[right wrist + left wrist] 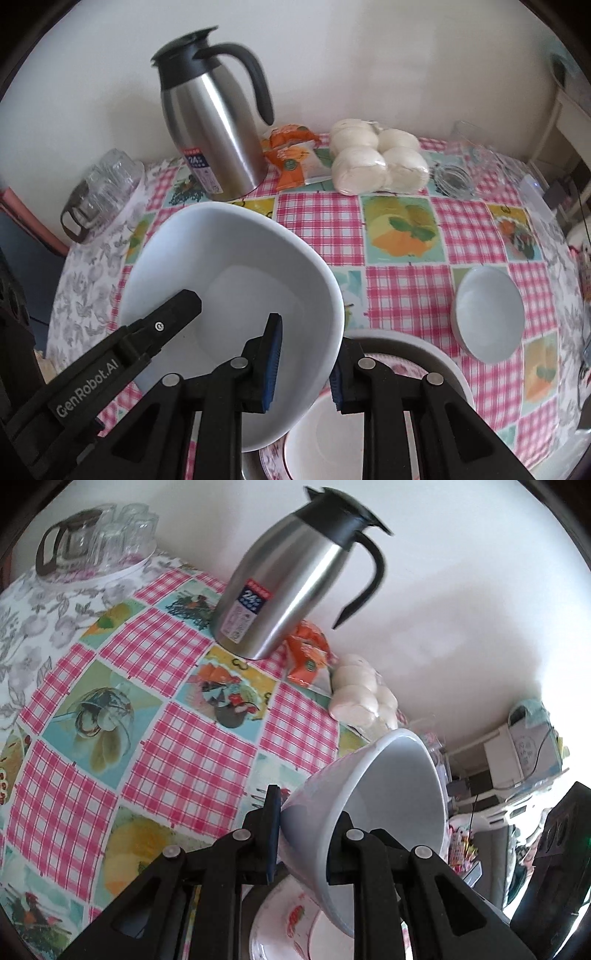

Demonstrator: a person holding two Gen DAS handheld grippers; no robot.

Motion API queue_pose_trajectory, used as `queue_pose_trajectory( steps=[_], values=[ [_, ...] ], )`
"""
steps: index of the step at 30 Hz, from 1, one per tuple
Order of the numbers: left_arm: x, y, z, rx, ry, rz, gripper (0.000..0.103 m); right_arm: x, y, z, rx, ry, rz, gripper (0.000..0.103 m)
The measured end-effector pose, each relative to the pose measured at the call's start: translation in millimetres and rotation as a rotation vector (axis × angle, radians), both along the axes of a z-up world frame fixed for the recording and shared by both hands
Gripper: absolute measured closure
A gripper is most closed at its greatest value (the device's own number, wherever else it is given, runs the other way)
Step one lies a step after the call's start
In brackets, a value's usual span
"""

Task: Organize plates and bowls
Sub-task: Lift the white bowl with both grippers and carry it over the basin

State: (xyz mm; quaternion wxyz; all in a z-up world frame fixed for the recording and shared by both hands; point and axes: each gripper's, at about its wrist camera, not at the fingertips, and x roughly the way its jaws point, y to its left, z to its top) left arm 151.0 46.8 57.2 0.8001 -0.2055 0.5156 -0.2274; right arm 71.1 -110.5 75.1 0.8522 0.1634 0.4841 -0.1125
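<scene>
A large white bowl [391, 790] hangs tilted above the checked tablecloth, held by both grippers. My left gripper [308, 812] is shut on its wall, one finger outside and one inside. The right wrist view shows the same bowl [240, 266] with my right gripper [306, 365] shut on its near right rim. One finger [177, 310] of the left gripper reaches into the bowl from the left. Under the bowl sits a flower-patterned plate [424, 354] with a smaller white bowl [325, 435] on it. Another small white bowl [487, 314] stands on the table to the right.
Along the back wall stand a steel thermos jug [214, 133], an orange packet [291, 155], a bag of white buns [373, 158] and a glass ashtray [452, 179]. A tray of upturned glasses and a glass pot [99, 192] is at the far left.
</scene>
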Motion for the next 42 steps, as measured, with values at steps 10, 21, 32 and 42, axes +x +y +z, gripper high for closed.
queue_pose_trajectory(
  steps=[10,21,32,42],
  values=[
    [-32,-31,20,0.069,-0.066,-0.089,0.085,-50,-23,2,0.041,-0.077,-0.094,0.076],
    [-51,-57,18,0.119,-0.062,-0.155,0.085,-80,-50,-7,0.129,-0.084,-0.138,0.076],
    [-66,-73,25,0.154,-0.08,-0.177,0.085,-96,-62,-7,0.165,-0.086,-0.132,0.076],
    [-74,-77,24,0.187,-0.078,-0.166,0.085,-102,-68,-12,0.202,-0.066,-0.132,0.075]
  ],
)
